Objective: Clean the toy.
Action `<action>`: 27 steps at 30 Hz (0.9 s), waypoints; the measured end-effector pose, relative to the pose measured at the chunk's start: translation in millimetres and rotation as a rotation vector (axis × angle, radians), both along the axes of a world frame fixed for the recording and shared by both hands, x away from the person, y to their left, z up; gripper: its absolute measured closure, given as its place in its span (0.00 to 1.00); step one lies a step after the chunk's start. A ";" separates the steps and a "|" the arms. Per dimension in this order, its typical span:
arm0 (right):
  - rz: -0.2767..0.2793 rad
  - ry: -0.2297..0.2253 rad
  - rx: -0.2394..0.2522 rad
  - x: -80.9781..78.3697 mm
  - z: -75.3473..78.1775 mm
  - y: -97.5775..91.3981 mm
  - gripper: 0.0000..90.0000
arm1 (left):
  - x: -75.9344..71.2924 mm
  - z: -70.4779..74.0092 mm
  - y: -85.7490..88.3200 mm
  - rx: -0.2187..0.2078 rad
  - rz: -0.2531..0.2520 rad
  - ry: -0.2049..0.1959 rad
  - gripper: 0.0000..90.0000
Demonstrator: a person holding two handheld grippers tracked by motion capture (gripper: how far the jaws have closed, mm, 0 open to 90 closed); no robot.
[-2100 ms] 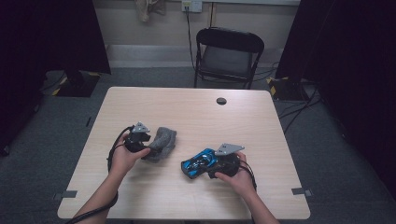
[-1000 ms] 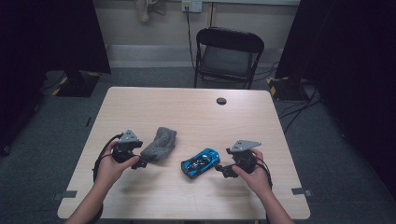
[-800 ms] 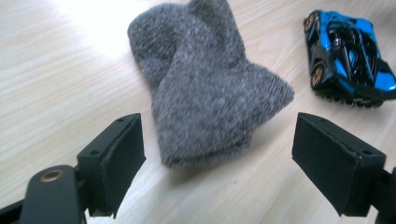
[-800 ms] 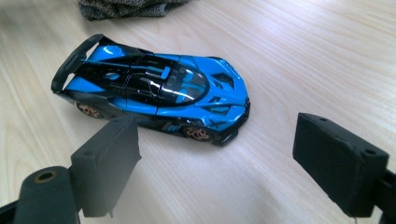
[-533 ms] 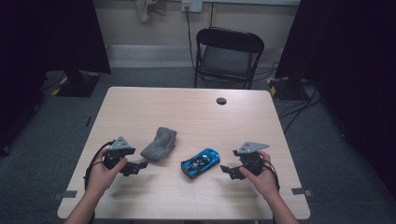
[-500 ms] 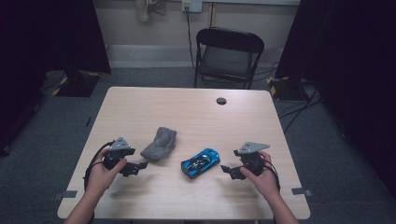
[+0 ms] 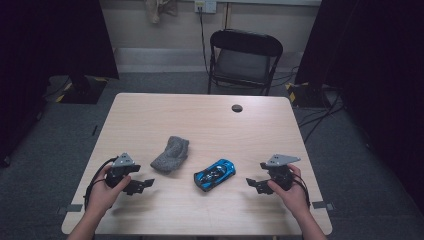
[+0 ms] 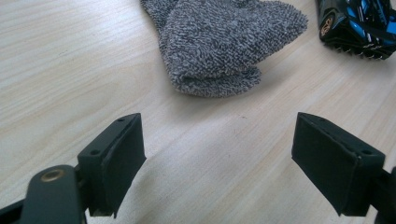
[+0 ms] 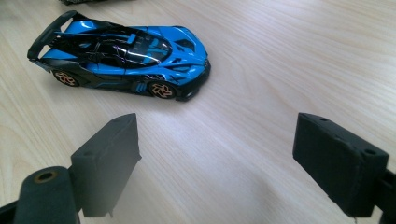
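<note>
On the pale wooden worktop (image 7: pixel 150 120), the grey sock (image 7: pixel 170 154) lay folded near the middle, and the blue toy car (image 7: pixel 215 174) sat just to its right, the two close but apart. The left gripper (image 7: pixel 140 184) was held low at the front left, its jaws spread wide and holding nothing; the sock lay just ahead of them, not touched. In the left gripper view the sock (image 8: pixel 219 42) was cut off at the top edge, so its far end could not be made out, and the car (image 8: pixel 357 23) showed as a cropped corner at the upper right.

The right gripper (image 7: pixel 254 184) was at the front right, its jaws also wide apart and empty, pointed toward the car with bare wood between. In the right gripper view the car (image 9: pixel 121 53) lay whole on its wheels, side on, its rear wing toward the left; a dark scrap at the top edge was too cropped to identify.

Farther back on the worktop was a small dark round thing (image 7: pixel 237 108), too small to tell. Behind the worktop stood a black folding chair (image 7: pixel 244 60).
</note>
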State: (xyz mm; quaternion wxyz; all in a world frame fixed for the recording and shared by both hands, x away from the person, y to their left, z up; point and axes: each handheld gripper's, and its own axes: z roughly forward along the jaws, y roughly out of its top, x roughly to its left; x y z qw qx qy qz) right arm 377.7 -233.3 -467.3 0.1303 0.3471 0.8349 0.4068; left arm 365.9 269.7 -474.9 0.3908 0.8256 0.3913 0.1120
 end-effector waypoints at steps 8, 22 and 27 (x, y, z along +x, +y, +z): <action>-0.016 0.002 -0.003 -2.8 -2.3 -10.9 0.16 | -1.6 0.3 3.4 -0.006 -0.010 -0.001 0.19; -0.026 0.016 -0.025 -8.3 -7.7 -22.5 0.16 | -9.0 -2.2 12.0 0.002 -0.020 -0.012 0.18; -0.037 0.019 -0.021 -9.2 -8.2 -27.6 0.16 | -11.6 -3.7 15.6 0.012 -0.025 -0.012 0.19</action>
